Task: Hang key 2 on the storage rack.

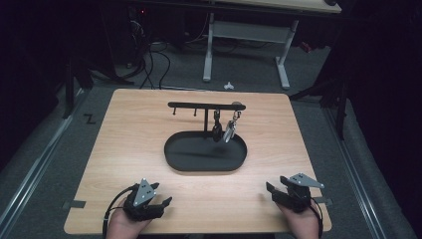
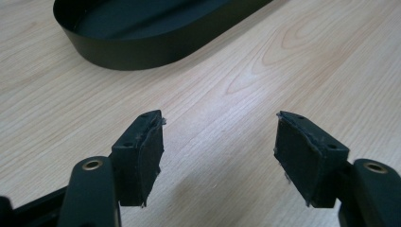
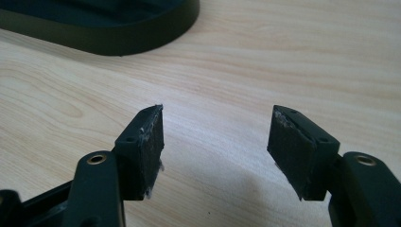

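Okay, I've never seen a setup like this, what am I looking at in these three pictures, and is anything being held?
A person sits at a wooden table with a hand-held two-jaw gripper in each hand. The high view looks down from above: the left gripper shows at lower left, the right gripper at lower right. The other two pictures come from cameras riding on the grippers, looking along their black jaws. On the table stands a black oval tray with a hook rack rising from it; two key-like items hang there. Both grippers are open over bare wood and hold nothing.
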The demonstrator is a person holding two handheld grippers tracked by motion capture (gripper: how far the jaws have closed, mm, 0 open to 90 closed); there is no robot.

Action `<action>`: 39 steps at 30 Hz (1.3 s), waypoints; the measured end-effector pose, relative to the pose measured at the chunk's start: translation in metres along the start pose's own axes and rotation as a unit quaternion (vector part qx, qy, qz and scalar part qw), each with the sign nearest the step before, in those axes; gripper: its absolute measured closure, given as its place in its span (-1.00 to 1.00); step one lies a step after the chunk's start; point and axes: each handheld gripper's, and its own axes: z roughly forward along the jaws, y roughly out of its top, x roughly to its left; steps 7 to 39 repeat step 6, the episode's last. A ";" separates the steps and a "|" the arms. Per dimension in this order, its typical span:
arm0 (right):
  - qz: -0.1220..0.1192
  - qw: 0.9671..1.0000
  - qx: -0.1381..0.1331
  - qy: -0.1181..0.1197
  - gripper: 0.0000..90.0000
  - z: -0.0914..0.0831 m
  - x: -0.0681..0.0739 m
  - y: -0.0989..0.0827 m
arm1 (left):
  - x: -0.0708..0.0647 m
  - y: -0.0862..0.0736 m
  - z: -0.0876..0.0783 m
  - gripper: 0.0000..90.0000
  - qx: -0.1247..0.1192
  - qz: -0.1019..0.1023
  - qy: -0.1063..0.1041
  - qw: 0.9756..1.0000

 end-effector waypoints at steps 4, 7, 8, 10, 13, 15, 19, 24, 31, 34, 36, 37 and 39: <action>0.011 1.000 0.022 0.003 -0.18 0.005 -0.001 -0.007 | 0.001 0.001 -0.001 -0.26 -0.006 -0.001 0.001 1.000; 0.014 1.000 0.022 0.000 -0.18 0.006 0.000 -0.007 | 0.003 0.002 -0.001 -0.26 -0.008 -0.001 0.001 1.000; 0.014 1.000 0.022 0.000 -0.18 0.006 0.000 -0.007 | 0.003 0.002 -0.001 -0.26 -0.008 -0.001 0.001 1.000; 0.014 1.000 0.022 0.000 -0.18 0.006 0.000 -0.007 | 0.003 0.002 -0.001 -0.26 -0.008 -0.001 0.001 1.000; 0.014 1.000 0.022 0.000 -0.18 0.006 0.000 -0.007 | 0.003 0.002 -0.001 -0.26 -0.008 -0.001 0.001 1.000; 0.014 1.000 0.022 0.000 -0.18 0.006 0.000 -0.007 | 0.003 0.002 -0.001 -0.26 -0.008 -0.001 0.001 1.000; 0.014 1.000 0.022 0.000 -0.18 0.006 0.000 -0.007 | 0.003 0.002 -0.001 -0.26 -0.008 -0.001 0.001 1.000; 0.014 1.000 0.022 0.000 -0.18 0.006 0.000 -0.007 | 0.003 0.002 -0.001 -0.26 -0.008 -0.001 0.001 1.000; 0.014 1.000 0.022 0.000 -0.18 0.006 0.000 -0.007 | 0.003 0.002 -0.001 -0.26 -0.008 -0.001 0.001 1.000; 0.014 1.000 0.022 0.000 -0.18 0.006 0.000 -0.007 | 0.003 0.002 -0.001 -0.26 -0.008 -0.001 0.001 1.000; 0.014 1.000 0.022 0.000 -0.18 0.006 0.000 -0.007 | 0.003 0.002 -0.001 -0.26 -0.008 -0.001 0.001 1.000; 0.014 1.000 0.022 0.000 -0.18 0.006 0.000 -0.007 | 0.003 0.002 -0.001 -0.26 -0.008 -0.001 0.001 1.000; 0.014 1.000 0.022 0.000 -0.18 0.006 0.000 -0.007 | 0.003 0.002 -0.001 -0.26 -0.008 -0.001 0.001 1.000</action>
